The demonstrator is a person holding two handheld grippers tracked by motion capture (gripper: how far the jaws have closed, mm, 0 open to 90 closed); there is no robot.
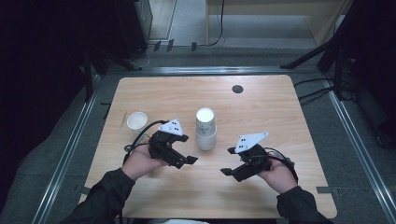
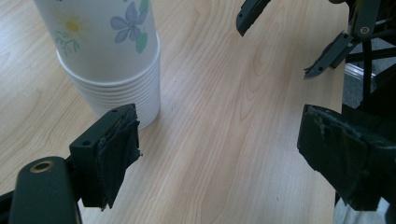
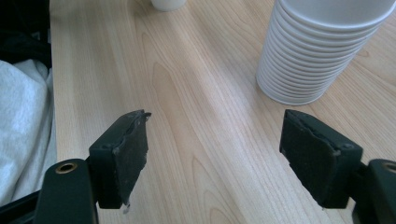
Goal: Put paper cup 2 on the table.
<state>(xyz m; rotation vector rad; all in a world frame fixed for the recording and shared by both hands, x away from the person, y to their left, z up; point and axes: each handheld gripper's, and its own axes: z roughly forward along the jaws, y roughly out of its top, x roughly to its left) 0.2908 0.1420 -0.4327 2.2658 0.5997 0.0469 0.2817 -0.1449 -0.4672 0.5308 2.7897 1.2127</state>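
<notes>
We have both claws low over the worktop (image 1: 140, 88), flanking the stack of paper cups (image 1: 205, 129). The stack stands upright mid-worktop, its long axis vertical, with the top cup sitting high in it. Left claw (image 1: 187, 155) has its jaws apart and holds nothing; the stack is just ahead and to its left in the left gripper view (image 2: 109, 56). Right claw (image 1: 227, 161) is also spread and empty, with the stack ahead-right (image 3: 317, 51). We judge the left one slightly nearer. A single cup (image 1: 137, 121) stands apart at far left. There's open wood all round and the edges are well off.
</notes>
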